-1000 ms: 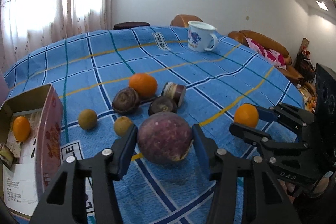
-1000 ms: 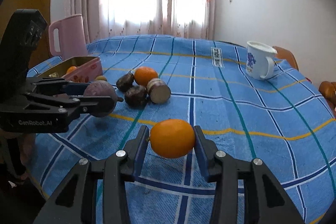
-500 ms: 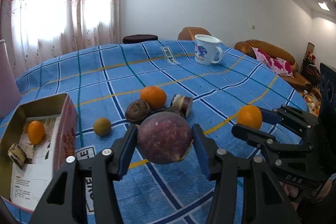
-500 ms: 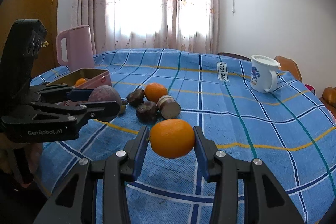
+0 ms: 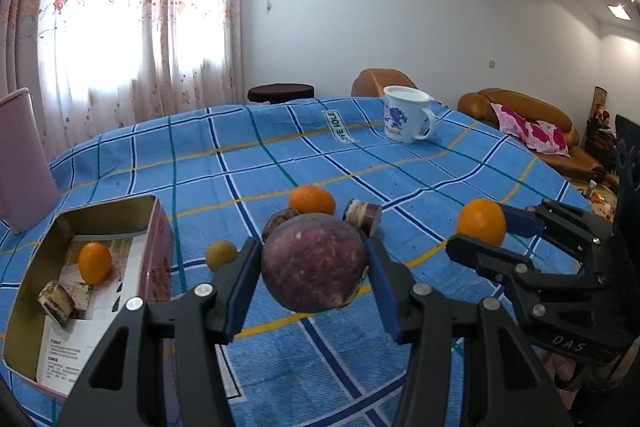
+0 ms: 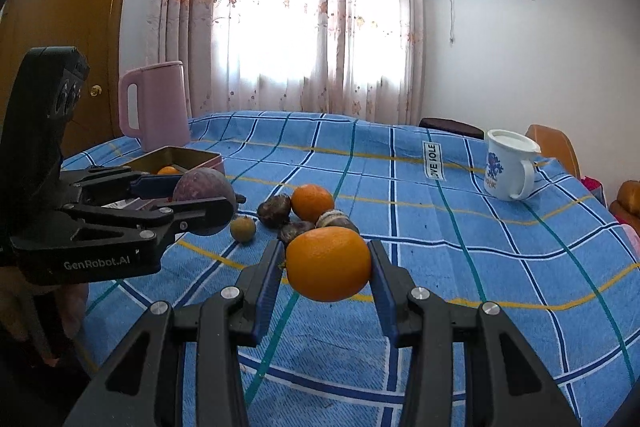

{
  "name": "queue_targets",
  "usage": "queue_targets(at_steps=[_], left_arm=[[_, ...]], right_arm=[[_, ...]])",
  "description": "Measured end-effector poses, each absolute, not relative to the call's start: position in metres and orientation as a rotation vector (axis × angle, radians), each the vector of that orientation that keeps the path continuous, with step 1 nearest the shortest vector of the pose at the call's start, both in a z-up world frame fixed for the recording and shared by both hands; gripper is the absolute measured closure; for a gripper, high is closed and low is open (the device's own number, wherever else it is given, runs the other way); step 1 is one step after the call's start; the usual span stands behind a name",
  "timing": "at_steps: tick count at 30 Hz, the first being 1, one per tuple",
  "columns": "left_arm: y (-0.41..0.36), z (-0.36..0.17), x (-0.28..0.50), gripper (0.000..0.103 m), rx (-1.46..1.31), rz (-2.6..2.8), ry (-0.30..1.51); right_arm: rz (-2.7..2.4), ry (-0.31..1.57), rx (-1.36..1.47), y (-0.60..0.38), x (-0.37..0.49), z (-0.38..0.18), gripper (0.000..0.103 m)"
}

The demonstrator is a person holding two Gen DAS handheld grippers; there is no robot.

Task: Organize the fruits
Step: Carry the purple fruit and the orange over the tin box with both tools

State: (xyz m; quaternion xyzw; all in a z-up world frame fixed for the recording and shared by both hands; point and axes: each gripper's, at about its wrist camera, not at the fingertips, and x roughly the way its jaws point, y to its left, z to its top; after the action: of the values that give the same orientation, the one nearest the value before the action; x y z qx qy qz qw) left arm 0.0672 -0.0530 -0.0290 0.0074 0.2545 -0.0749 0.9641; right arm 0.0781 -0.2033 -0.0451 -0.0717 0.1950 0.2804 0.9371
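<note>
Left gripper (image 5: pixel 314 277) clamped on a round purple fruit (image 5: pixel 314 263), both blue pads tight on its sides, fruit held up off the blue plaid tablecloth (image 5: pixel 260 163). Right gripper (image 6: pixel 328 267) clamped on an orange (image 6: pixel 328 263), also lifted clear of the cloth.

Landmark: open tin box (image 5: pixel 24 283).
- Purple fruit: right of the box, near it, above the cloth.
- Held orange: further right, well apart from the box.
- Inside the box: one small orange fruit (image 5: pixel 95 263), just beside a brown layered block (image 5: pixel 56 303), both on printed paper.
- Small yellow-green fruit (image 5: pixel 221 255): on the cloth just right of the box.
- Loose cluster beyond that, away from the box: another orange (image 5: pixel 312 199), a dark wrinkled fruit (image 5: pixel 278 221) touching it, a cut cylindrical piece (image 5: pixel 362 215) on its right. Right wrist view shows one more dark fruit (image 6: pixel 296 229) in the same cluster.
- Pink kettle (image 6: pixel 154 107): behind the box, near it.
- White floral mug (image 5: pixel 406 119): far side of the table, well apart from the box.
</note>
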Motion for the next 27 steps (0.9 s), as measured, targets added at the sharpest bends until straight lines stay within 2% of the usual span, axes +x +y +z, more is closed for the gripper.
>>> queue_targets(at_steps=[27], left_arm=[[-0.018, -0.014, 0.051, 0.049, -0.032, -0.057, 0.447]], right_arm=[[0.631, 0.304, -0.197, -0.174, 0.074, -0.013, 0.059]])
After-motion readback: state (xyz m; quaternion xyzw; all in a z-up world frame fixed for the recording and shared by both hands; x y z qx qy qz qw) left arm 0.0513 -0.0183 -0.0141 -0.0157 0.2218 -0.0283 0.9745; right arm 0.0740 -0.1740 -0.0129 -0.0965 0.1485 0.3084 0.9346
